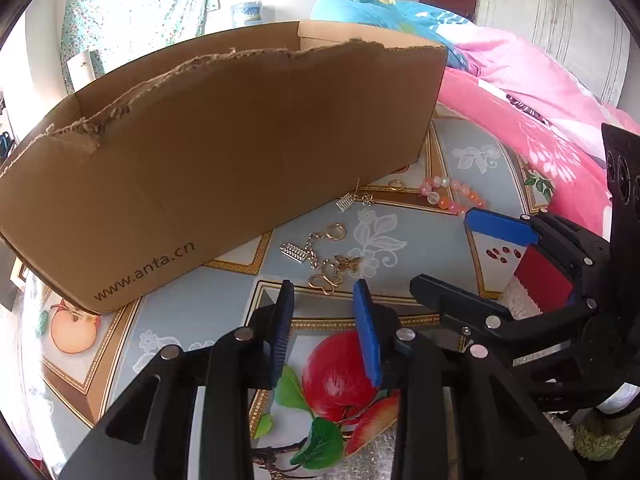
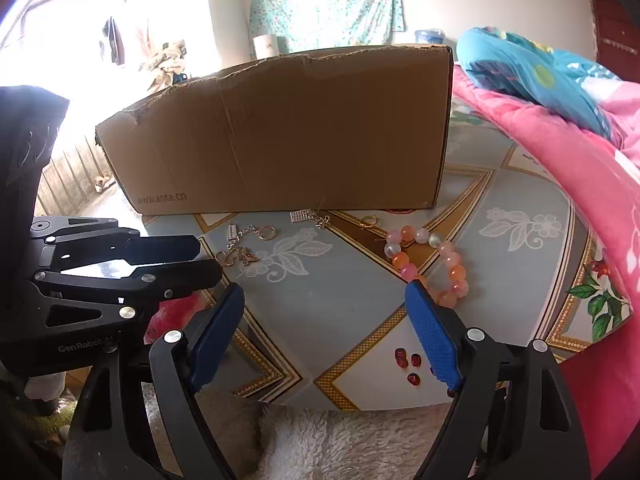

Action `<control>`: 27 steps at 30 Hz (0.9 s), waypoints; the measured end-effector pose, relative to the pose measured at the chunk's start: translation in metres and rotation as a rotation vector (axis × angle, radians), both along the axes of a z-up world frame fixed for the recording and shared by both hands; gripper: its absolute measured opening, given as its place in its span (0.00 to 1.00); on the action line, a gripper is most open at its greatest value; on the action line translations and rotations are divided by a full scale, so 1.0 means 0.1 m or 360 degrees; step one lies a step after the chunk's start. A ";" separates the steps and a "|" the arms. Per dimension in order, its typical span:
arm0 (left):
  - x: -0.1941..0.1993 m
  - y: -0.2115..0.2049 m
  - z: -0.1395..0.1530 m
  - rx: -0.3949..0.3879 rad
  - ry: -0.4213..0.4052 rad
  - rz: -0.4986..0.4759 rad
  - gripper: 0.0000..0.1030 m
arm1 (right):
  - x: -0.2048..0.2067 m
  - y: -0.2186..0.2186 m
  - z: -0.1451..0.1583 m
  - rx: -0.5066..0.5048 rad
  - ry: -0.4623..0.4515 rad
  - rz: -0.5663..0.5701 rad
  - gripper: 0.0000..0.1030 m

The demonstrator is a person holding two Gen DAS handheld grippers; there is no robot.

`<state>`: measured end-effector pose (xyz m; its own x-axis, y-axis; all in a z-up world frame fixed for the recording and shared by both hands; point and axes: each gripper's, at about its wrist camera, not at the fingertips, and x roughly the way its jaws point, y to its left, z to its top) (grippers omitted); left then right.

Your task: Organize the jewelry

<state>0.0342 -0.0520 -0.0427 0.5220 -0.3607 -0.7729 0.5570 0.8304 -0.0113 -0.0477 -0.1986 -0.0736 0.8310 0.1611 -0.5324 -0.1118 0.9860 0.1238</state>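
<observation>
Both tongs hang released: left tongs approach the gold butterfly-charm chain (nothing gripped yet); next, clench it.

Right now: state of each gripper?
Left gripper: open, narrow gap, nothing between the pads.
Right gripper: open wide, holding nothing.

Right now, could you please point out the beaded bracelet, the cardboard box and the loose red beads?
beaded bracelet [image 2: 430, 264]: right wrist view, on a pink bead.
cardboard box [image 2: 288, 136]: right wrist view, on its front wall.
loose red beads [image 2: 401, 357]: right wrist view, on the leftmost bead.
</observation>
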 end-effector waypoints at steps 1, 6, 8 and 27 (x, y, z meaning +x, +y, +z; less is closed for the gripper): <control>0.01 -0.02 0.00 0.0009 -0.0007 0.0005 0.28 | -0.01 -0.01 -0.01 0.0008 -0.0004 0.0002 0.75; 0.07 -0.10 -0.02 0.0055 -0.0044 -0.0010 0.25 | 0.03 0.06 0.04 0.0025 -0.0023 0.0006 0.75; 0.09 -0.12 -0.03 0.0055 -0.0057 -0.0022 0.19 | 0.01 0.07 0.04 0.0031 -0.0031 0.0009 0.75; 0.10 -0.06 -0.02 0.0077 -0.0054 -0.0006 0.00 | 0.07 -0.01 0.06 0.0066 -0.0044 0.0010 0.75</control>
